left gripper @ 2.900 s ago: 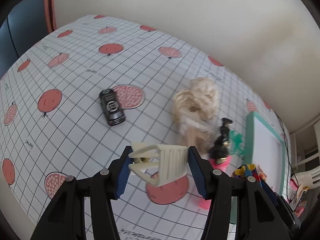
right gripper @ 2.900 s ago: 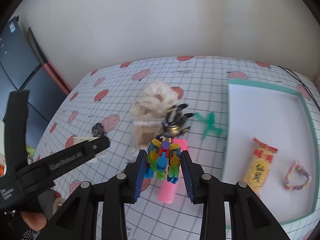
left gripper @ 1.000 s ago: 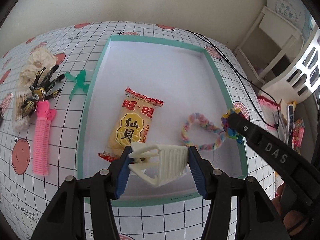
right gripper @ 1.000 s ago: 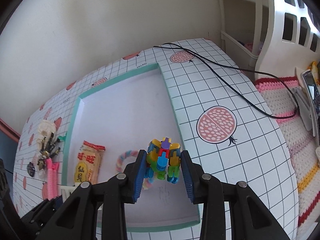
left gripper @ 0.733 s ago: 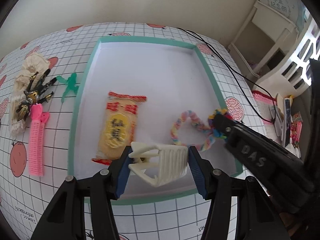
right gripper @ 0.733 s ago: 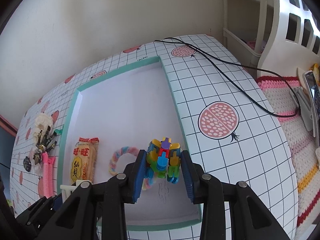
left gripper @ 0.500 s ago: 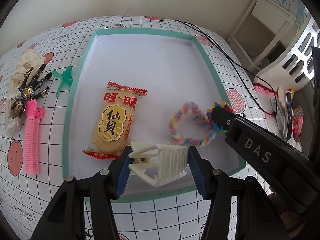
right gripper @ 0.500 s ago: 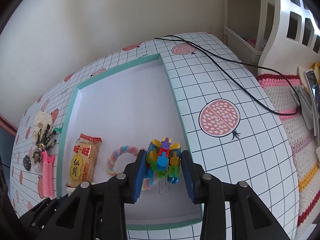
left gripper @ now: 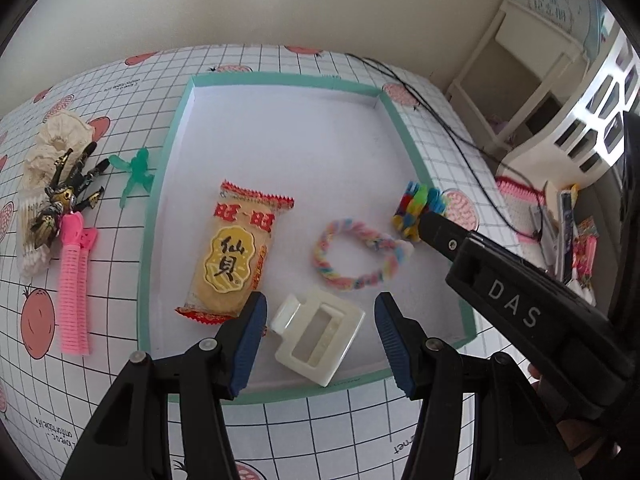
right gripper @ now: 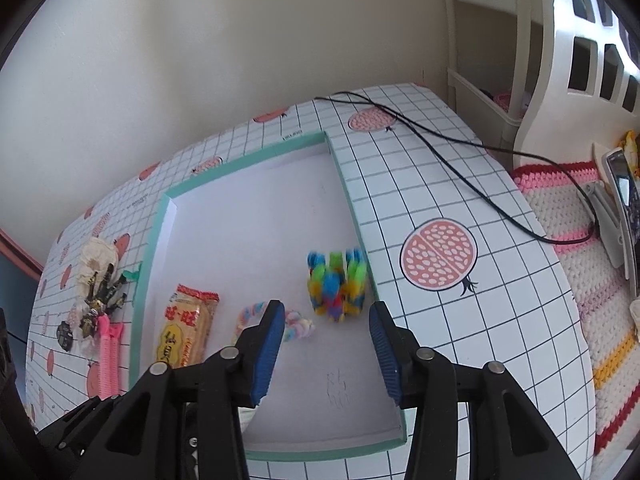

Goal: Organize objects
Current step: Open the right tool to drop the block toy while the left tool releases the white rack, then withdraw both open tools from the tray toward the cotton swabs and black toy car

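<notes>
A teal-rimmed white tray (left gripper: 154, 216) (right gripper: 352, 216) lies on the gridded tablecloth. My left gripper (left gripper: 318, 344) is open and empty over the tray's near edge. A cream hair claw clip (left gripper: 318, 338) lies in the tray between its fingers. My right gripper (right gripper: 326, 354) is open and empty. The multicoloured block toy (right gripper: 336, 286) (left gripper: 418, 210) lies in the tray by its right wall, blurred. A yellow snack packet (left gripper: 236, 254) (right gripper: 186, 330) and a pastel braided loop (left gripper: 356, 256) (right gripper: 294, 326) lie in the tray.
Left of the tray lie a green figure (left gripper: 134, 168), a pink hair roller (left gripper: 74, 292), a black-gold clip (left gripper: 66, 196) and a cream scrunchie (left gripper: 60, 140). A black cable (right gripper: 460, 136) crosses the table at the right. White shelving (right gripper: 580, 40) stands beyond.
Both grippers have opened. The cream claw clip has dropped from the left gripper into the tray, and the block toy has dropped from the right gripper beside the tray's right wall.
</notes>
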`<state>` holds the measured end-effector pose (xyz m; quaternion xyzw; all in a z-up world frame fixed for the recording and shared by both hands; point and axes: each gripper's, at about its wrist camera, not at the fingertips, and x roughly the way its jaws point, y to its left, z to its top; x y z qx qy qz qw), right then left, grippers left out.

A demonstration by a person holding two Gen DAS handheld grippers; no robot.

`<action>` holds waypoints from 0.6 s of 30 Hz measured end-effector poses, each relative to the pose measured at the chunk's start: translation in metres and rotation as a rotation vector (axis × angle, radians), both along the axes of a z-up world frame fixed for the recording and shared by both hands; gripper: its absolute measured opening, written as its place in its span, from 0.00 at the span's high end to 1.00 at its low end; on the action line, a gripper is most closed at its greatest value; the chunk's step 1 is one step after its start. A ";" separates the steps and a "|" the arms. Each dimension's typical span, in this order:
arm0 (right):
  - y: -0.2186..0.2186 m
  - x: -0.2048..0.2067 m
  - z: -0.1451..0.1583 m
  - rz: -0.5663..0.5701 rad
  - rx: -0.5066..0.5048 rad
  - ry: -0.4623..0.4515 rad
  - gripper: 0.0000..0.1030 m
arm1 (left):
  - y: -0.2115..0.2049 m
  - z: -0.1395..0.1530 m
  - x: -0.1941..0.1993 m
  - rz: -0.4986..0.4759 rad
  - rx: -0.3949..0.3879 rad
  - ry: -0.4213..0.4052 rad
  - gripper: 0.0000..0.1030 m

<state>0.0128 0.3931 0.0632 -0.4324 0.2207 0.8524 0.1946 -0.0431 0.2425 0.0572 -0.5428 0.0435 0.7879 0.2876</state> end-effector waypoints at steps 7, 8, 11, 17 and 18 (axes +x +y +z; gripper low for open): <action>-0.005 -0.001 0.007 0.008 0.006 0.025 0.53 | -0.019 0.017 -0.010 0.070 0.040 0.036 0.44; -0.006 -0.002 0.006 0.016 0.008 0.017 0.53 | -0.023 0.018 -0.013 0.090 0.044 0.041 0.44; -0.011 -0.005 0.001 0.044 0.008 0.004 0.53 | -0.033 0.020 -0.020 0.147 0.049 0.055 0.44; -0.018 -0.008 -0.002 0.080 0.019 0.006 0.32 | -0.062 0.020 -0.034 0.264 0.008 0.106 0.33; -0.019 -0.008 -0.002 0.084 0.023 0.005 0.28 | -0.066 0.019 -0.036 0.280 0.006 0.106 0.32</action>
